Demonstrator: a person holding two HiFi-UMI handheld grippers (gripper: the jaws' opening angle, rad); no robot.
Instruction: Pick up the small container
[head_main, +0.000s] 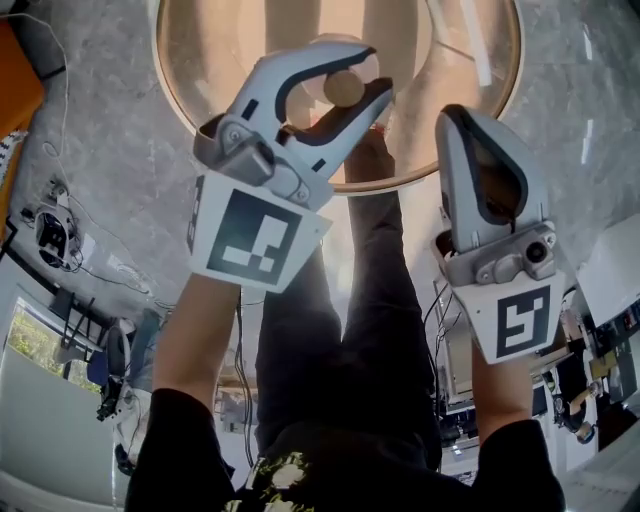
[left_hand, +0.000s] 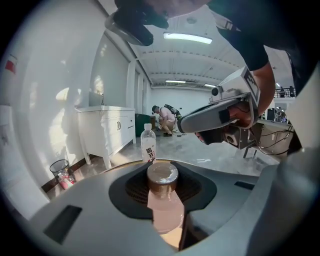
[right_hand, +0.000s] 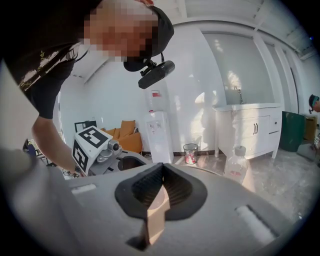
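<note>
The small container sits between the jaws of the left hand-held gripper, and the two ribbed pads are clamped against its sides. In the left gripper view we see its round bronze-coloured cap level with the top of the jaws, and its pale pink body running down into the gap below. From the head view the cap shows as a small disc inside the loop of the jaws, over the near part of the round bench. We cannot tell whether its base touches the bench top.

The left hand-held gripper reaches forward and to the right over the bench rim. Its marker cube faces the head camera, and the bare left forearm rises to it from the lower left.

The right hand-held gripper stands just beside it on the right, apart from the container, pointing forward with its tips at the bench's edge. In its own view we see its jaws brought together at the tips with nothing between them, only the peach bench surface showing through the gap lower down. The right forearm comes up almost straight behind it.

Farther out on the bench, a clear water bottle with a white label stands upright, beyond the container.
</note>
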